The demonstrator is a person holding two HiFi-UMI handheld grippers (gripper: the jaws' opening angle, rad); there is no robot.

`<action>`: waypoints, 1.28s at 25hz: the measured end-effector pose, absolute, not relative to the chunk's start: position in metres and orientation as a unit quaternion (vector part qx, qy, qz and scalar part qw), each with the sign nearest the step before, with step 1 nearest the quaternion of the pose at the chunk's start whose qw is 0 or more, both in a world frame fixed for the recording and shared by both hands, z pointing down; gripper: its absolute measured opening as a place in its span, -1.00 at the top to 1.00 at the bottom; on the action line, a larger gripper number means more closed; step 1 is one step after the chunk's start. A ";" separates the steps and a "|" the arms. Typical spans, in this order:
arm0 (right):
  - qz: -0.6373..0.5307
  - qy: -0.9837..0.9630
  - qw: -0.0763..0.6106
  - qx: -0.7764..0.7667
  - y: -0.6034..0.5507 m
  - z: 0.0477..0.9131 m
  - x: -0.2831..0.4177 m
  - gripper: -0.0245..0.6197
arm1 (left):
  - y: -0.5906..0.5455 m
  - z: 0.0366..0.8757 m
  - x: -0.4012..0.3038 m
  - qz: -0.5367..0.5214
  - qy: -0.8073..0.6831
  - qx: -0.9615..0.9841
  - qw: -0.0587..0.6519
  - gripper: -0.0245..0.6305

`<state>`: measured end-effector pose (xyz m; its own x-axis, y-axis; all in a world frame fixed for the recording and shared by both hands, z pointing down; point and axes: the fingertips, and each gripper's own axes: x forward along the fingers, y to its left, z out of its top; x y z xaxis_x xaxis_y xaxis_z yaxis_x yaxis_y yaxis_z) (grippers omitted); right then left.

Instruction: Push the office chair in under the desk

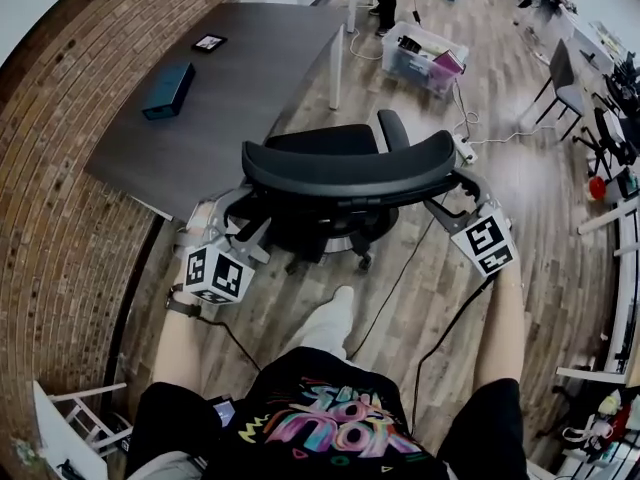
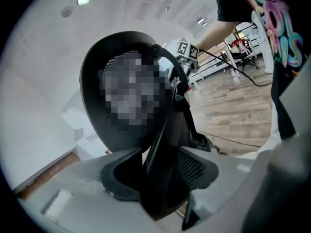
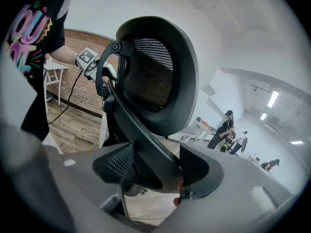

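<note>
L gripper (image 2: 160,178) & R gripper (image 3: 155,171): jaws clamped on office chair (image 1: 345,168) backrest frame, one per side. Chair base mostly hidden under backrest. Chair stands at desk (image 1: 240,78) near corner, not under it. White desk leg (image 1: 337,68) just beyond; blue box (image 1: 168,90) on desktop.

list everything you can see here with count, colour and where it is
chair: one, black, centre, in front of the desk
desk: one, dark grey top, beside the brick wall
box: one, dark teal, on the desk
tablet: one, black, desk's far end
bin: one, clear, on the floor beyond the chair
cables: several, black, across the wood floor
left tool: one, grey, closed on the chair back's left end
right tool: one, grey, closed on its right end
</note>
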<state>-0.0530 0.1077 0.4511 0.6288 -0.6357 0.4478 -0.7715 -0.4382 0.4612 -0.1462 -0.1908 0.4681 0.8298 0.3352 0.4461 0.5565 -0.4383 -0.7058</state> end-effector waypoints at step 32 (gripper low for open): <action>0.015 -0.551 0.315 0.773 0.143 0.448 0.197 -0.02 | -0.109 0.464 0.012 -0.184 -0.134 -0.880 0.417 0.26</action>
